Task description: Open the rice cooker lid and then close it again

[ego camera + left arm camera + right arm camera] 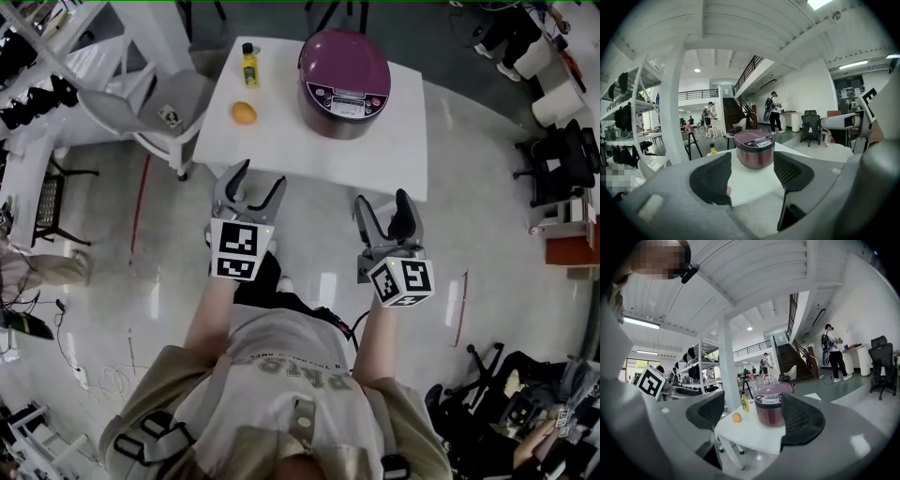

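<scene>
A purple rice cooker [343,82] with its lid down and a silver control panel stands at the far right of a white table [291,136]. Both grippers hang in front of the table's near edge, short of the cooker. My left gripper [260,178] is open with nothing between its jaws; in the left gripper view the rice cooker [753,149] shows far off between the black pads [711,180]. My right gripper [382,201] is open and empty too. The rice cooker [770,408] sits far beyond the gap in the right gripper view.
An orange [244,113] and a small yellow bottle [249,66] sit on the table's left part. A grey chair [150,108] stands left of the table, shelving beyond it. Black office chairs [558,159] are at the right. People [774,111] stand far back in the hall.
</scene>
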{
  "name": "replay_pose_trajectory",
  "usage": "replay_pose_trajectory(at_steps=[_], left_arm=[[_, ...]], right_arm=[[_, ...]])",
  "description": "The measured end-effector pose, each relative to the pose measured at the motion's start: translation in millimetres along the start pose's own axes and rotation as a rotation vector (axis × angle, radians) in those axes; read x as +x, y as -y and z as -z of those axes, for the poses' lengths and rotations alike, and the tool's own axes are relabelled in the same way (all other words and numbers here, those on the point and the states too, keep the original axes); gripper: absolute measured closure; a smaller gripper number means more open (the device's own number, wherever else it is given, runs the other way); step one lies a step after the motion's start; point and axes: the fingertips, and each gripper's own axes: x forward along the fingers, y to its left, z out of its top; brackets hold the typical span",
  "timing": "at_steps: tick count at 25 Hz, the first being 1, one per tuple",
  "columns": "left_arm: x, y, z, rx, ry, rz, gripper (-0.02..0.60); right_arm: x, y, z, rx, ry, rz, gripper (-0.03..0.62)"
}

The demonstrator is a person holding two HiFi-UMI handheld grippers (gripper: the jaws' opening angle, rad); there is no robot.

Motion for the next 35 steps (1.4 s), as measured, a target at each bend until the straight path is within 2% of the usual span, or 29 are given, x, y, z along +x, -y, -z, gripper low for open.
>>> replay_pose_trajectory(at_steps=[6, 17, 35], left_arm=[[24.2, 1.8, 8.7, 0.011, -0.02, 0.029, 0.288], [93.3, -13.4, 2.5, 0.029, -0.033, 0.085, 0.284], [206.5, -62.3, -35.6, 0.039, -0.018, 0.168, 0.282]], right_arm=[[14.7, 12.1, 11.2, 0.009, -0.015, 0.013, 0.241], [70.6, 37.9, 13.2, 0.001, -0.032, 0.016, 0.241], [179.1, 76.6, -9.2, -0.008, -0.028, 0.049, 0.241]])
